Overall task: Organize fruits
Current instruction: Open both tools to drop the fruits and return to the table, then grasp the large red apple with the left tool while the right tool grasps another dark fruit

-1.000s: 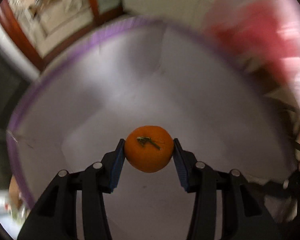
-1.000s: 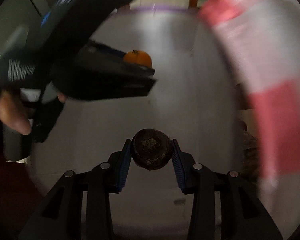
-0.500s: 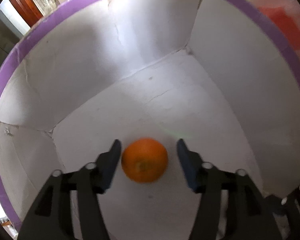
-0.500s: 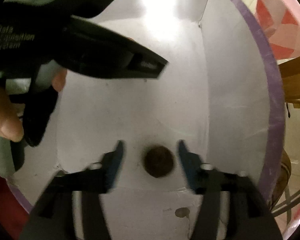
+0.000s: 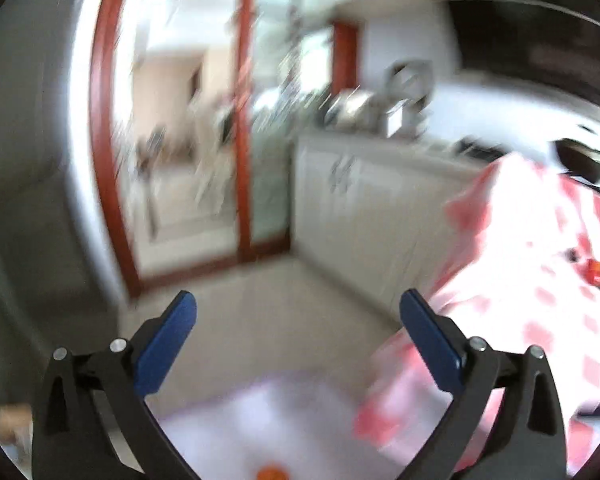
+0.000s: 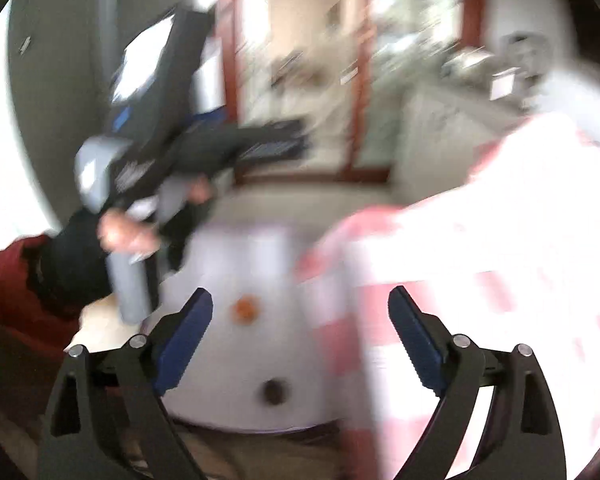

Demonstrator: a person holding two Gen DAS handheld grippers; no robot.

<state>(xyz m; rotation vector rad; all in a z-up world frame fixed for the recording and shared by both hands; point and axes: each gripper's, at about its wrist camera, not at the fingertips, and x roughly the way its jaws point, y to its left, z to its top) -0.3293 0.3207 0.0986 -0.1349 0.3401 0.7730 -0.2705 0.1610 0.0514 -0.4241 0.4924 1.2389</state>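
Both views heavily blurred. Left claw (image 5: 298,312) jaws opening, spread wide, nothing between them. Right claw (image 6: 300,306) jaws opening, also empty. White box (image 6: 236,264) sits low in the right wrist view; orange (image 6: 246,309) lies inside it, dark round fruit (image 6: 274,391) at 6 o'clock from the orange, apart. Red-white checked cloth (image 6: 480,280) at 3 o'clock of the box.

A red-brown framed glass door (image 5: 244,128) stands ahead of the tongs, bright daylight behind it. White cabinets (image 5: 352,208) run right of it over a pale floor (image 5: 268,312). All is motion-blurred.
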